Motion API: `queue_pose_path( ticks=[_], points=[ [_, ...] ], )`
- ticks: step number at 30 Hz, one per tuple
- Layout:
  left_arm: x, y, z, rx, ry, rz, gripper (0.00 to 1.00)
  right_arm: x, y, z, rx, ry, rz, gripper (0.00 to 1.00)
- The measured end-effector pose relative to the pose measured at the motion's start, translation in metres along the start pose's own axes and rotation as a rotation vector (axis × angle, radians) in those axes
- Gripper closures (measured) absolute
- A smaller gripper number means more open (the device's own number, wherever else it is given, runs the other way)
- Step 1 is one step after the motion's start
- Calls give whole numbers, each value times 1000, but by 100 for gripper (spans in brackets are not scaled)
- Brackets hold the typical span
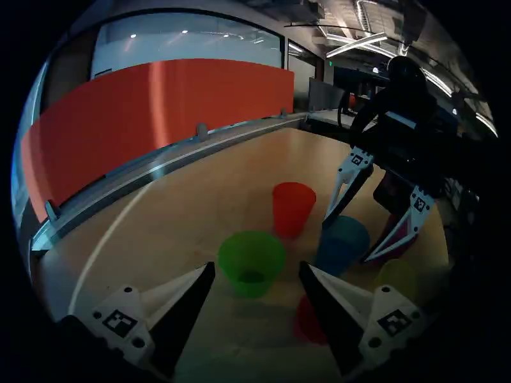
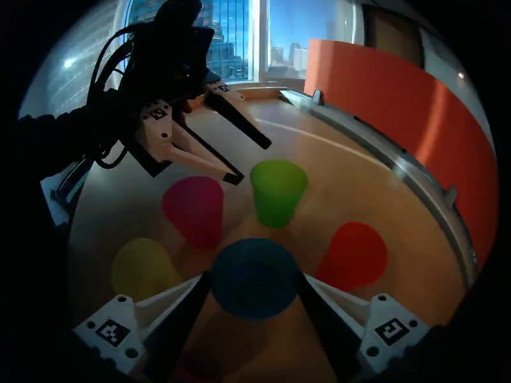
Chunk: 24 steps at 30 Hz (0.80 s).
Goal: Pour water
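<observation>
While the left tongs [image 1: 255, 265] hung low over the desk [image 1: 191, 191], wide open and empty, the green cup [image 1: 251, 255] stood at their 12 o'clock. The right tongs [image 2: 253, 276] straddled the blue cup [image 2: 254, 284]; whether they pressed it, I could not tell. Around it stood a red cup [image 2: 354, 255] at 2 o'clock, a pink cup [image 2: 195, 217] at 11 and a yellow cup [image 2: 144, 268] at 9.

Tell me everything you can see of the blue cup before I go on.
The blue cup is translucent plastic, tapered, standing upright on the wooden table, mouth up. It sits between the fingers of the right claw; whether they press it is unclear. Contents cannot be told. A green cup stands apart behind it.
</observation>
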State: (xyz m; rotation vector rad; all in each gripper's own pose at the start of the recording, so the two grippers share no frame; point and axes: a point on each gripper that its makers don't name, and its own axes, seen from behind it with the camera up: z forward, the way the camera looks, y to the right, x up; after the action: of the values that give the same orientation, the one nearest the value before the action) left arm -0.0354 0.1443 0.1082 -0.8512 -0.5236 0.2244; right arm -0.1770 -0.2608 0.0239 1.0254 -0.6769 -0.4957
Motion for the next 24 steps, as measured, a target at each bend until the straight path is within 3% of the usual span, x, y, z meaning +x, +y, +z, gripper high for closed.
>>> queue_pose_path(
  ticks=[4,14,24],
  points=[
    [0,1,1,-2,-1,3,2,-2,1,2,-9,-8,-16,6],
    [-3,2,2,1,-15,6,2,3,1,2,-5,31,14,8],
    [-5,0,12,-1,-47,3,2,20,-1,-23,-16,114,25,8]
  ],
)
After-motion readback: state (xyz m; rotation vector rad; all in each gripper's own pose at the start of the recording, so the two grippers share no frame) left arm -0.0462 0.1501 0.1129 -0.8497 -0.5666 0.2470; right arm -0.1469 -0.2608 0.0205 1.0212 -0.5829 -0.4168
